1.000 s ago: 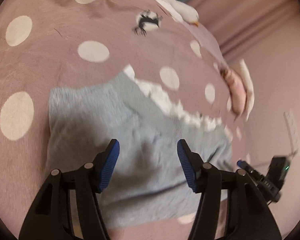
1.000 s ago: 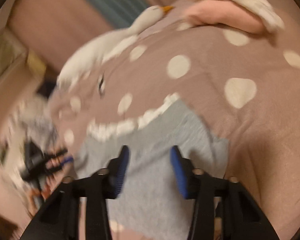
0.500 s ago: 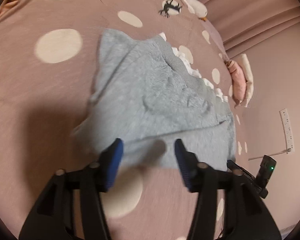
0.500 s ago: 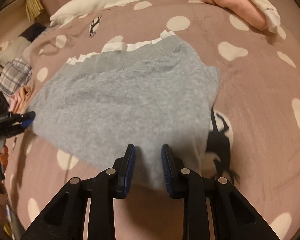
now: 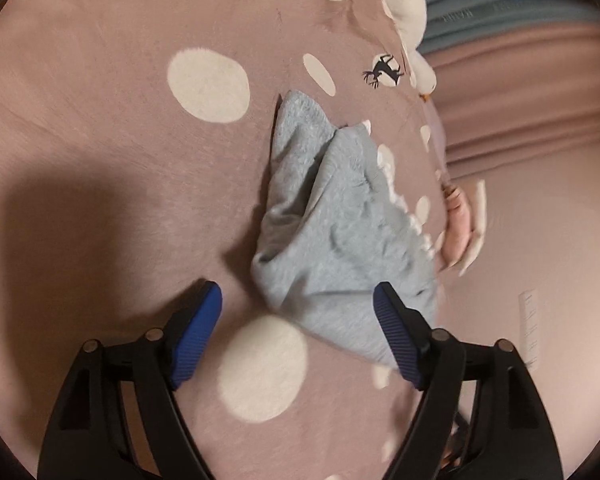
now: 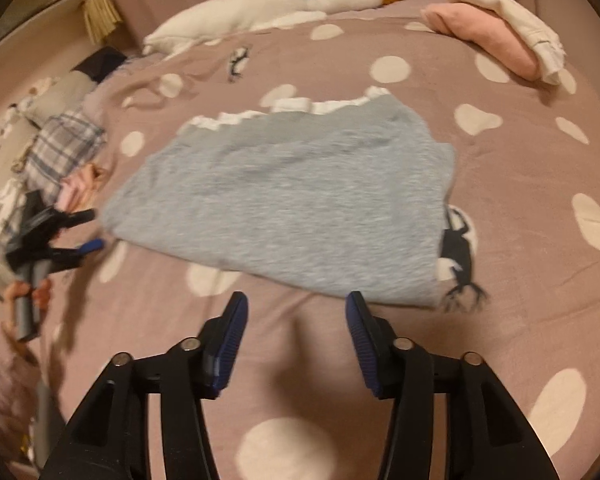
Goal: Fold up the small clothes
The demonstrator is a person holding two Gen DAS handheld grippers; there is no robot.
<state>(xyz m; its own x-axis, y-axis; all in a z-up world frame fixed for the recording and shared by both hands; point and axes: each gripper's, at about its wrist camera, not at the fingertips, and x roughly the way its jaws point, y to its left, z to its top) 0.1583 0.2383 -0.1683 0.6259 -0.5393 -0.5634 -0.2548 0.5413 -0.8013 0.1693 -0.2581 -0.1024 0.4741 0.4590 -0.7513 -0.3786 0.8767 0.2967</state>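
A grey fleece garment (image 6: 292, 204) with a white frilled edge lies folded flat on the mauve polka-dot bedspread (image 6: 520, 320). In the left wrist view the garment (image 5: 340, 232) sits just ahead and right of my left gripper (image 5: 298, 320), which is open and empty above the bedspread (image 5: 100, 120). My right gripper (image 6: 296, 324) is open and empty, just short of the garment's near edge. The left gripper (image 6: 76, 246) also shows at the garment's left end in the right wrist view.
A white goose plush (image 6: 268, 4) lies along the far edge. Folded pink and cream clothes (image 6: 496, 36) sit at the far right. A pile of plaid and other clothes (image 6: 56, 148) lies at the left. A wall (image 5: 540, 260) is to the right.
Both grippers have opened wider and backed away from the grey garment, which now lies released on the bedspread. The right jaws were nearly closed at its near edge half a second ago.
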